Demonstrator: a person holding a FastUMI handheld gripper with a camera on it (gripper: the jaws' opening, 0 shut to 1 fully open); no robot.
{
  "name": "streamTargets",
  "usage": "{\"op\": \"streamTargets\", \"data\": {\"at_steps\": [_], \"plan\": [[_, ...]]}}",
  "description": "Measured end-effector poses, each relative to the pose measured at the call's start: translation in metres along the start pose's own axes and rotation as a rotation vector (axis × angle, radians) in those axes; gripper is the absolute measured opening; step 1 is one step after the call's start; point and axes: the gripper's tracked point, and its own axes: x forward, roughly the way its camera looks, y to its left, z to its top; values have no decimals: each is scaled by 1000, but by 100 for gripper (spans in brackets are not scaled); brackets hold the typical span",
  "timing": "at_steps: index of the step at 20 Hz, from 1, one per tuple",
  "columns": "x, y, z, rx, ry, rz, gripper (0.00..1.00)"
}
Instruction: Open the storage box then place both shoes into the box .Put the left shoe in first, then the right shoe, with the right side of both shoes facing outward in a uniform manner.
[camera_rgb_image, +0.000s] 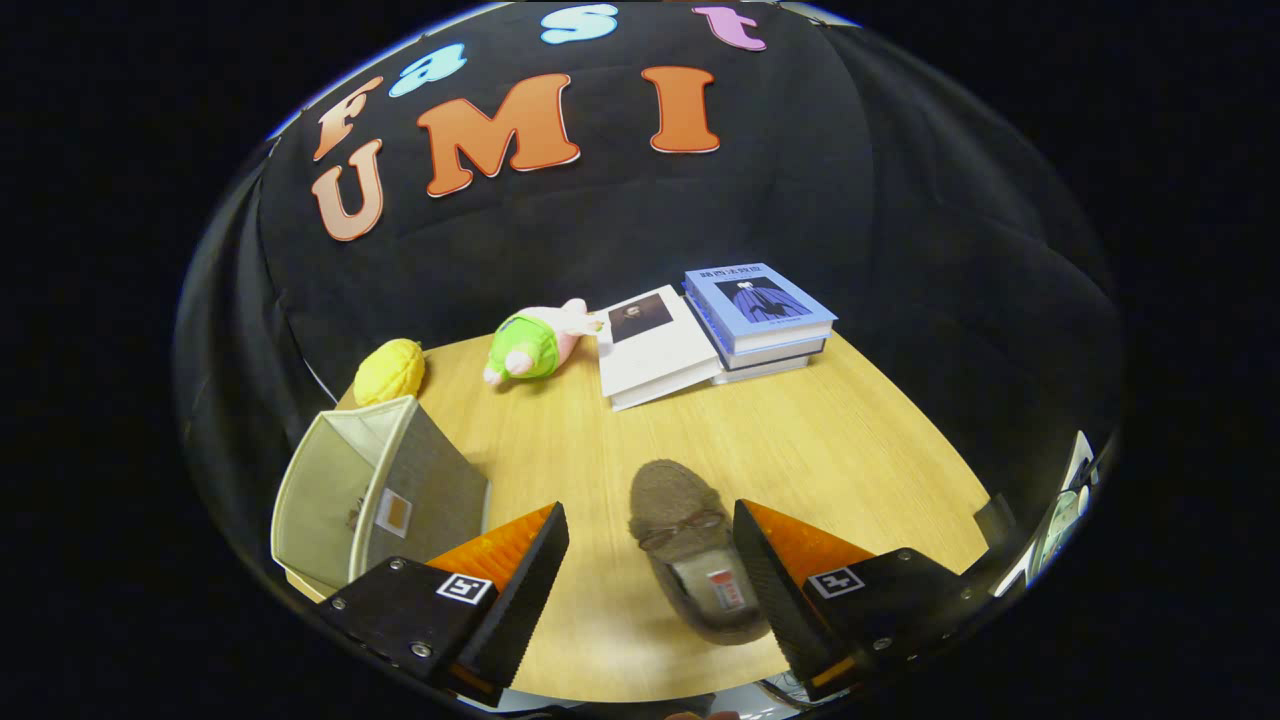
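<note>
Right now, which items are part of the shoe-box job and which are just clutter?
Job:
storage box, open, beside the left finger
shoe, between the open fingers, close to the right one
gripper

Clutter:
yellow plush toy
green and pink plush toy
white book
stack of blue books

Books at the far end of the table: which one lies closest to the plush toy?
The white-covered book with a dark portrait, lying flat beside the green-and-pink plush toy. The blue-covered book tops a stack farther away. The open fingers bracket a brown slipper.
</note>
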Motion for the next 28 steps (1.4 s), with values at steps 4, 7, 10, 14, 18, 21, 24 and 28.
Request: {"op": "streamTargets", "data": {"at_steps": [4,7,10,14,18,21,24,28], "plan": [[6,-35,-22,-1,45,-10,99],[15,-51,-41,-22,85,-3,99],[28,-59,-59,-27,123,9,98],[50,-65,-79,-39,180,28,88],[71,-58,-94,-9,230,47,62],[76,-64,-92,41,243,-7,10],[63,-65,-88,75,243,-53,1],[43,-40,-55,141,184,-56,0]]}}
